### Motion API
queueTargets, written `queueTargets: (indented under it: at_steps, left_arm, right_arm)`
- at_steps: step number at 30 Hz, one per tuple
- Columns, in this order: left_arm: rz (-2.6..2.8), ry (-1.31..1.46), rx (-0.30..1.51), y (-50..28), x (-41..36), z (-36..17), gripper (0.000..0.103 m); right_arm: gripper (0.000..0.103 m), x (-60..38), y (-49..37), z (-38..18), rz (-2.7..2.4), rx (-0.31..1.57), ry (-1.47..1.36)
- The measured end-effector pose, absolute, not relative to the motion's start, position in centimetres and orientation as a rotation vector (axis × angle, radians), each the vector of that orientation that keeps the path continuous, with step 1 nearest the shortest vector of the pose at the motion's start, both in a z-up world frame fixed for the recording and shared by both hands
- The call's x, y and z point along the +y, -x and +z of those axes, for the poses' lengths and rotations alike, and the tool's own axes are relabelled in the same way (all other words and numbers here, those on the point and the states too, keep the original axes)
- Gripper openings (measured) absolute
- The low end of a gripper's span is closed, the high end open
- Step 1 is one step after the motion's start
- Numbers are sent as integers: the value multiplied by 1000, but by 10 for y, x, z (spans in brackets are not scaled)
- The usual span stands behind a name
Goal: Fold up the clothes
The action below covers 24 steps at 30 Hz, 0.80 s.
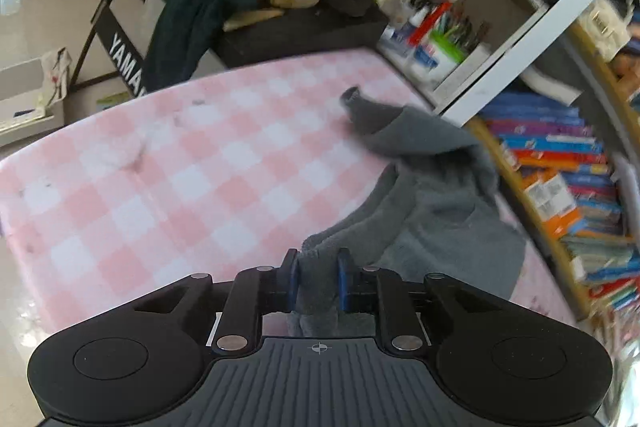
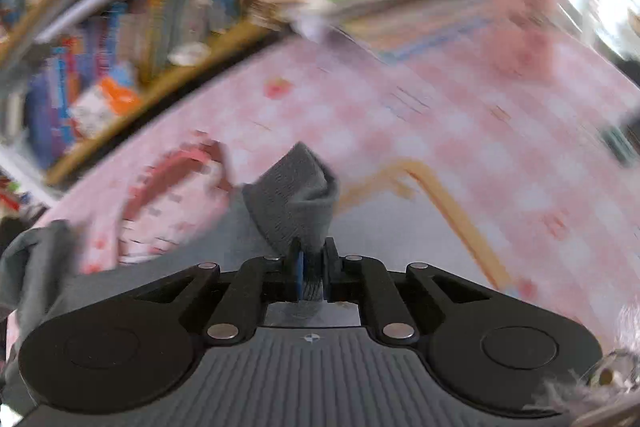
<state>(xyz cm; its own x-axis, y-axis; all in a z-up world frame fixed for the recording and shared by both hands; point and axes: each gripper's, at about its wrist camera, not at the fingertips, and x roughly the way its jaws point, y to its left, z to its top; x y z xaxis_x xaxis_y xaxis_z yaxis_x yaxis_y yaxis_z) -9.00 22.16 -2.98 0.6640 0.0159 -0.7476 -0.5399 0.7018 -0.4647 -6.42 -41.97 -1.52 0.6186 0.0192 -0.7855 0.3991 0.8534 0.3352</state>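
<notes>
A grey fleece garment lies bunched on the right side of the pink-and-white checked table, one sleeve reaching toward the far edge. My left gripper is shut on a near edge of the garment, and the cloth hangs between its blue pads. In the right wrist view, my right gripper is shut on a ribbed grey hem of the same garment, which stands up in a fold above the fingers. The right wrist view is blurred by motion.
A bookshelf full of books runs along the table's right side. A pen holder and bottles stand at the far right corner. A Yamaha keyboard piled with clothes stands beyond the far edge. A pink patterned item lies on the table.
</notes>
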Motion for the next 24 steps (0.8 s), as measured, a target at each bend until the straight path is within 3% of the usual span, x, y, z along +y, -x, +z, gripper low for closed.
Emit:
queueTargets:
  at_steps: [4, 5, 6, 7, 13, 19, 21, 24]
  left_arm:
    - [366, 679, 905, 91, 220, -40, 34]
    - [371, 663, 908, 91, 219, -36, 39]
    - [385, 643, 906, 91, 219, -32, 48]
    - [399, 618, 893, 91, 219, -26, 49]
    - [371, 440, 652, 81, 211, 22, 48]
    - [97, 361, 745, 19, 178, 0, 44]
    - [72, 335, 755, 3, 168, -10, 39]
    - [38, 349, 765, -16, 160, -21, 38]
  right_arm:
    - [10, -429, 76, -41, -310, 958, -542]
    - [17, -430, 78, -41, -328, 949, -550]
    - [31, -429, 79, -38, -356, 936, -538]
    - [38, -429, 79, -35, -384, 923, -526]
    - [43, -416, 60, -1, -433, 770, -361]
    - [49, -344, -14, 8, -110, 782, -293]
    - [60, -308, -42, 10, 28, 800, -237]
    - [64, -242, -79, 15, 243, 826, -63]
